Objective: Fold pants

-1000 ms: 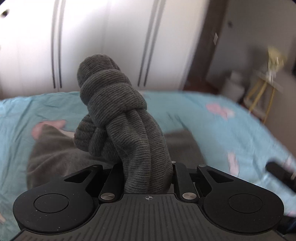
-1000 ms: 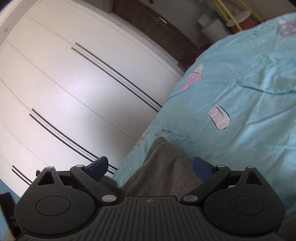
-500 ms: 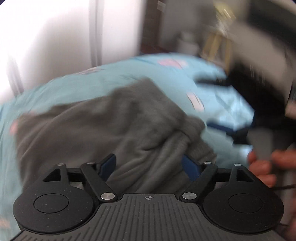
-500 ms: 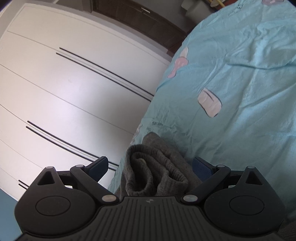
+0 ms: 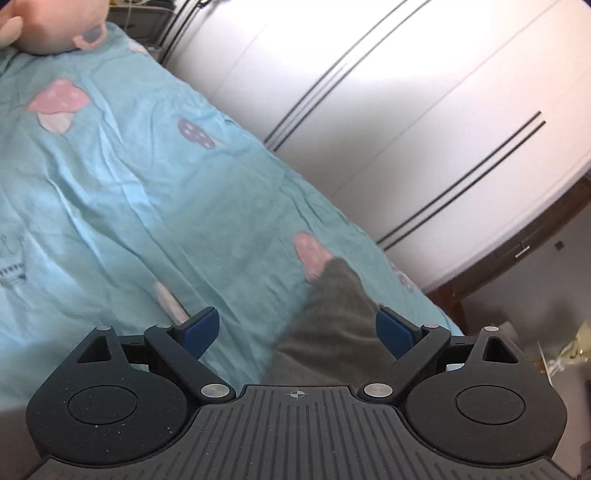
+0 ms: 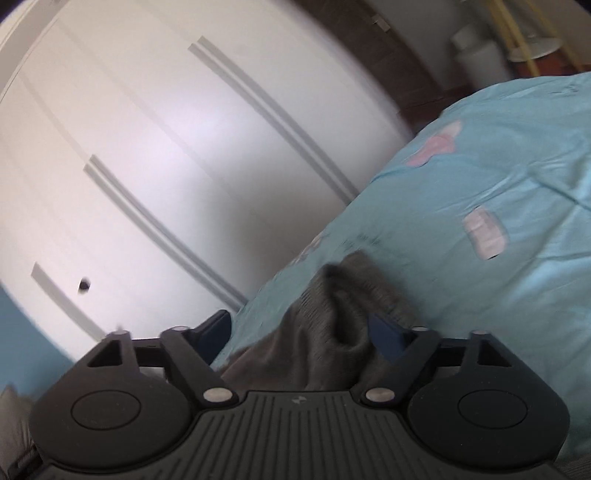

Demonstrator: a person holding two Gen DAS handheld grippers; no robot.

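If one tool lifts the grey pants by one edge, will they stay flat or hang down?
The grey pants would probably hang limp: in the right wrist view they bunch into soft folds. The thick knit looks grippy, so slipping seems unlikely. On the wrinkled blue bed sheet they would likely drag and crumple rather than slide when pushed.

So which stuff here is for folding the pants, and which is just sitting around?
For the job:
grey pants
left gripper, open
right gripper, open

Just there:
blue bedsheet
plush toy
white wardrobe
yellow-legged side table
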